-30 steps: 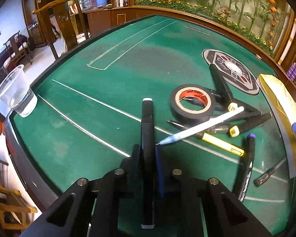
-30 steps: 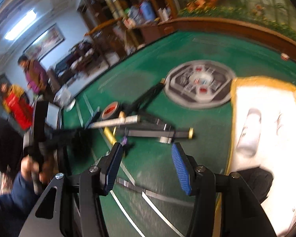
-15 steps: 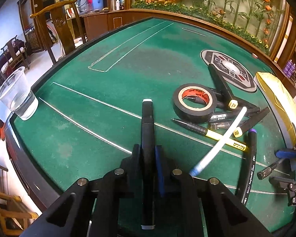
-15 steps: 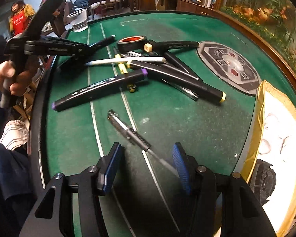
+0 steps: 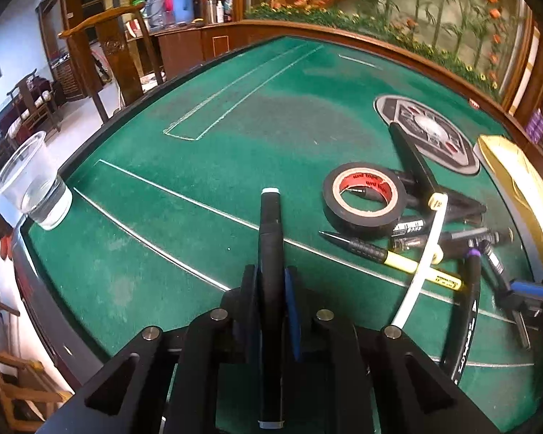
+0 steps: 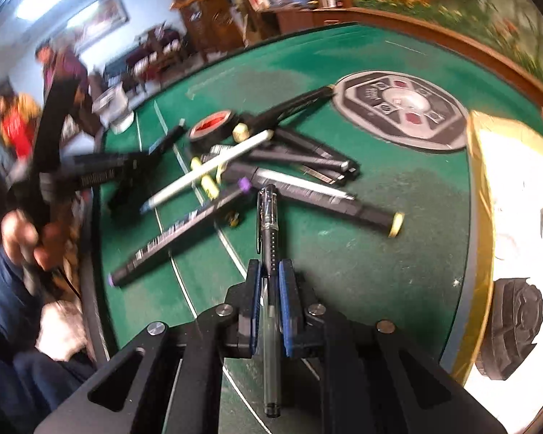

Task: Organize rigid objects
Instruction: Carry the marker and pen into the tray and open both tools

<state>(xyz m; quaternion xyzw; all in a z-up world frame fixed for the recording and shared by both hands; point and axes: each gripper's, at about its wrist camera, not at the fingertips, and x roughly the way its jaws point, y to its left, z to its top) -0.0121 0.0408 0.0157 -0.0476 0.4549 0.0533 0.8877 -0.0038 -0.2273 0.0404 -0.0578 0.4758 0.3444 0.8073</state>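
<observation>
My left gripper (image 5: pixel 270 278) is shut on a black marker (image 5: pixel 269 238) with white ends, held above the green felt table (image 5: pixel 199 188). The right gripper (image 6: pixel 269 271) has its jaws closing, and the pads press on a clear gel pen (image 6: pixel 268 217) with a black grip, close to the felt. Beyond it lies a pile: a purple-capped marker (image 6: pixel 184 231), a white pen (image 6: pixel 206 171), a yellow-capped black marker (image 6: pixel 325 202) and a black tape roll (image 6: pixel 213 128). In the left wrist view the tape roll (image 5: pixel 363 195) and white pen (image 5: pixel 421 264) lie to the right.
A gold-rimmed tray (image 6: pixel 483 217) with a white inside sits at the right, with a black object (image 6: pixel 510 325) in it. A plastic cup of water (image 5: pixel 32 184) stands at the table's left edge. A grey round emblem (image 5: pixel 427 133) marks the felt. Chairs and people stand beyond the table.
The right gripper came down over the gel pen with open jaws and has shut on it. The white pen swung round on the pile. The left gripper kept still.
</observation>
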